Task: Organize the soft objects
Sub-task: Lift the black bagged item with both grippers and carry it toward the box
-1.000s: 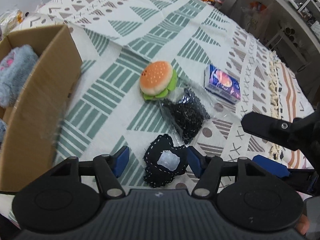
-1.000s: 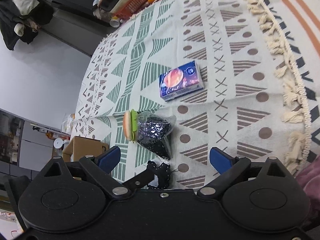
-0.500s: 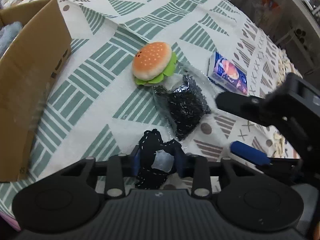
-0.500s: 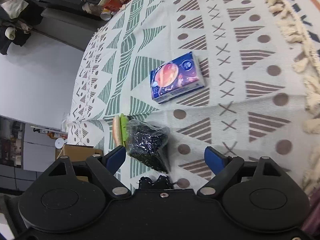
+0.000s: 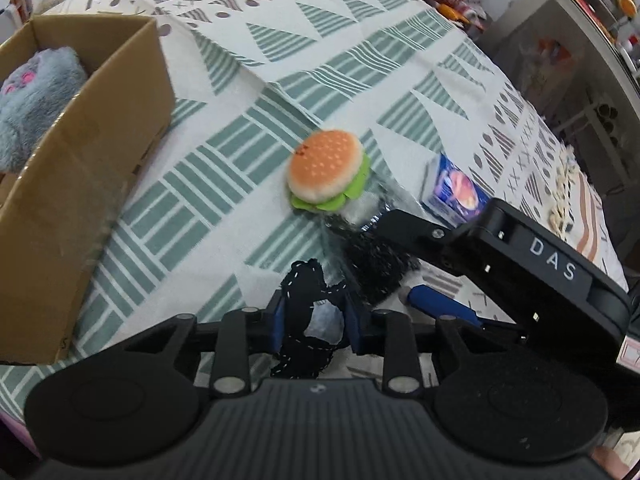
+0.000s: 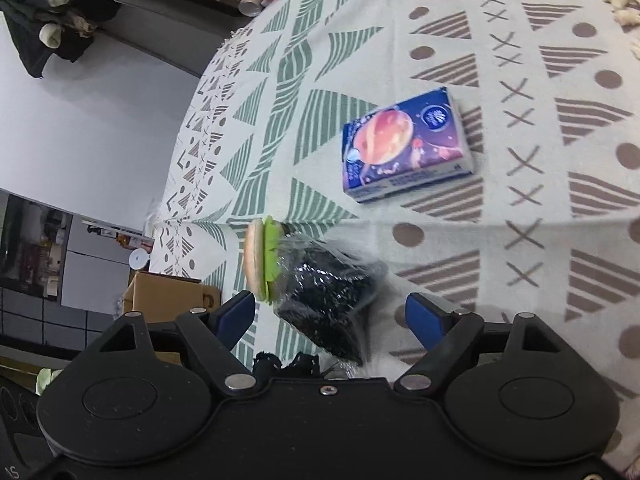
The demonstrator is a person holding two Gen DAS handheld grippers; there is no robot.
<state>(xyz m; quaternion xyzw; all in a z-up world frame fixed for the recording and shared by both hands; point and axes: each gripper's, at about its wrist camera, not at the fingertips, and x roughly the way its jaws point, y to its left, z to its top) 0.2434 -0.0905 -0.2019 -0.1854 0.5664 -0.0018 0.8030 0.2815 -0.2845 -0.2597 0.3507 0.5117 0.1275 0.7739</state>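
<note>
My left gripper [image 5: 314, 322] is shut on a black stitched fabric piece [image 5: 304, 344] with a pale centre, lifted just off the cloth. Beyond it lie a plush burger [image 5: 326, 170] and a clear bag of black material [image 5: 372, 258]. My right gripper [image 6: 330, 314] is open, its blue fingers [image 6: 426, 318] straddling the near end of the black bag [image 6: 326, 298]; the burger [image 6: 260, 258] lies to the bag's left. The right gripper's body [image 5: 520, 264] crosses the left wrist view. A cardboard box [image 5: 80, 168] at the left holds a grey plush toy [image 5: 34, 98].
A blue tissue pack [image 6: 404, 146] lies on the patterned tablecloth [image 6: 520, 200] past the bag, also seen as the tissue pack [image 5: 456, 192] in the left wrist view. Shelving and clutter [image 5: 580, 40] stand beyond the table's far right edge.
My left gripper closed on the black fabric piece and lifted it toward the box side. My right gripper moved forward over the black bag, staying open.
</note>
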